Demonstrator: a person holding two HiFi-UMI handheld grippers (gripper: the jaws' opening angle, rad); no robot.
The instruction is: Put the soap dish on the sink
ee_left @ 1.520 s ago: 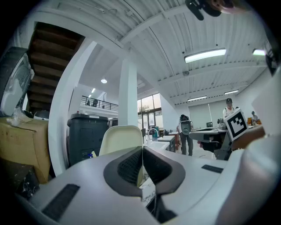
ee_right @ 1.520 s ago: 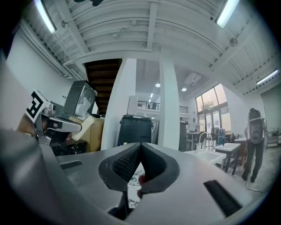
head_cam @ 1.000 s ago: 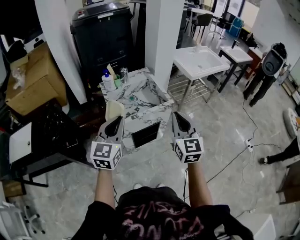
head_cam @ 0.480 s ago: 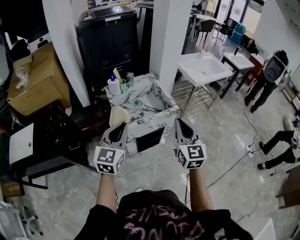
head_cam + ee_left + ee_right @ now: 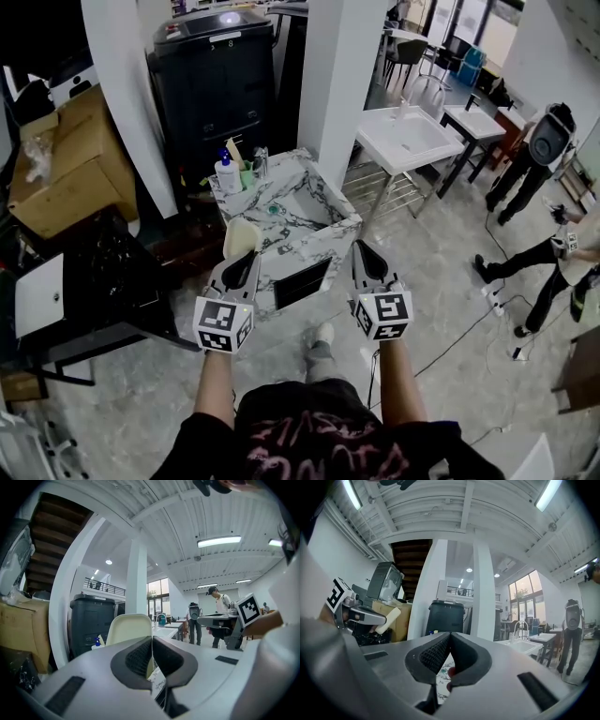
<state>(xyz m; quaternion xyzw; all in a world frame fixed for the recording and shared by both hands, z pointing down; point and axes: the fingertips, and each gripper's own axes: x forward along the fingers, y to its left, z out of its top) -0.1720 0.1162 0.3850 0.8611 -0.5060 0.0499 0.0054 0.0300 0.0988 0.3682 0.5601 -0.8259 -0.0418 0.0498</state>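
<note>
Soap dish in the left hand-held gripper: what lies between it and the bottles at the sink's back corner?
Head view shows only the bare marble rim of the sink between the soap dish and the bottles.

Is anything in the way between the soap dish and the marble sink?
Nothing visible is. The left gripper holds the soap dish right by the marble sink's near edge; the bottles stand at its far corner, off to the side.
</note>
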